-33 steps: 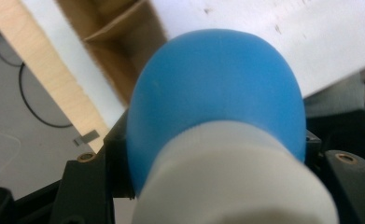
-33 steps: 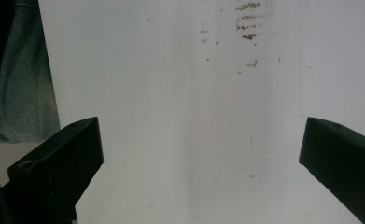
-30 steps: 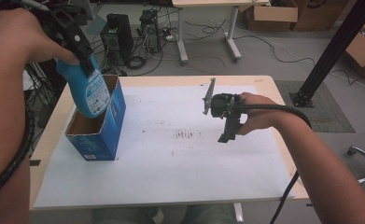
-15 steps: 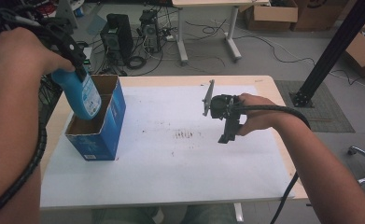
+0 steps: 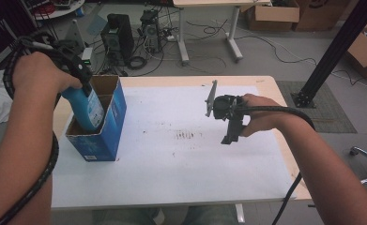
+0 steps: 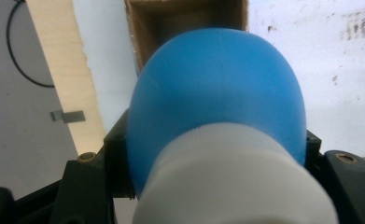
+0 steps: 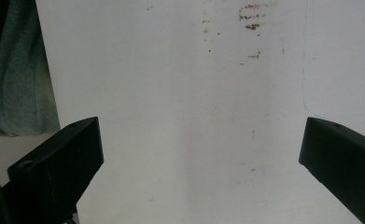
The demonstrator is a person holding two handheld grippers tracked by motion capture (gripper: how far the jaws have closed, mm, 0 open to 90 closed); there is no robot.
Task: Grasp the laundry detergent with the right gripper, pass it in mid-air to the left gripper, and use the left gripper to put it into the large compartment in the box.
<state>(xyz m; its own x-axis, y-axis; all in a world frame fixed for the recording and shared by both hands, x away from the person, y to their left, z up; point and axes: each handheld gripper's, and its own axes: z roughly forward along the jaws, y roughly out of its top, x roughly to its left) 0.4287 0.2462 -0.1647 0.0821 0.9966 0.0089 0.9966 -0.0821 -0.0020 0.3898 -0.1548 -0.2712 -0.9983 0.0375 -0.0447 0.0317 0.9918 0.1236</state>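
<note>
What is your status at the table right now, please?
Left claw shut on blue bottle, partway in box. Right claw open, holding nothing. Nothing in the way.

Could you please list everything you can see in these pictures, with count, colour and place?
bottle: one, blue with a white cap and a label, lower part inside the box, held by its neck
box: one, blue outside and brown inside, open at the top, on the table's left part
table: one, white top with a pale wooden edge and a few brown marks near the middle
computer towers: two, dark, on the floor beyond the table
cardboard boxes: several, brown, on the floor at the far right
left hand-held gripper: one, black, shut on the bottle
right hand-held gripper: one, black, jaws wide apart over the bare table
</note>
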